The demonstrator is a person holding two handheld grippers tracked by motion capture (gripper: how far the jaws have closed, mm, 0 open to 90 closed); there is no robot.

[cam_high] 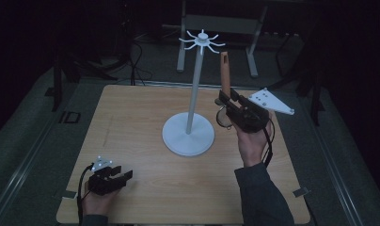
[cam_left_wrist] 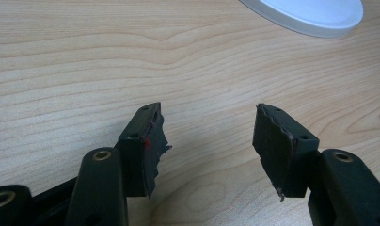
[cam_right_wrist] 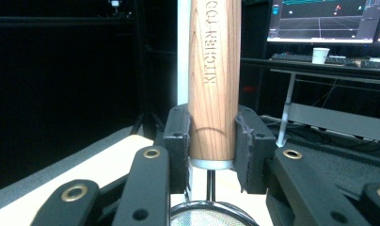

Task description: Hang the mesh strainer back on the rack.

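Observation:
My right gripper [cam_high: 224, 100] is held above the table's right half, shut on the wooden handle [cam_high: 225, 70] of a small kitchen strainer. The handle points up and the round mesh head [cam_high: 222, 118] hangs below the jaws. In the right gripper view both pads press the wooden handle [cam_right_wrist: 214, 80], stamped "KITCHEN TOO", and the mesh head [cam_right_wrist: 209, 215] shows at the bottom. The white hook stand [cam_high: 193, 89] rises just left of the strainer, its ring of hooks [cam_high: 201, 40] at the top. My left gripper [cam_high: 124, 176] rests low at the table's front left, open with nothing between its fingers [cam_left_wrist: 146, 150].
The stand's round white base [cam_high: 188, 134] sits mid-table, and its edge [cam_left_wrist: 310, 16] shows in the left gripper view. A light wooden table [cam_high: 131, 122] carries everything. Behind it are a desk frame [cam_high: 221, 23], cables and dark floor. A monitor [cam_right_wrist: 327, 19] and cup [cam_right_wrist: 320, 54] stand beyond.

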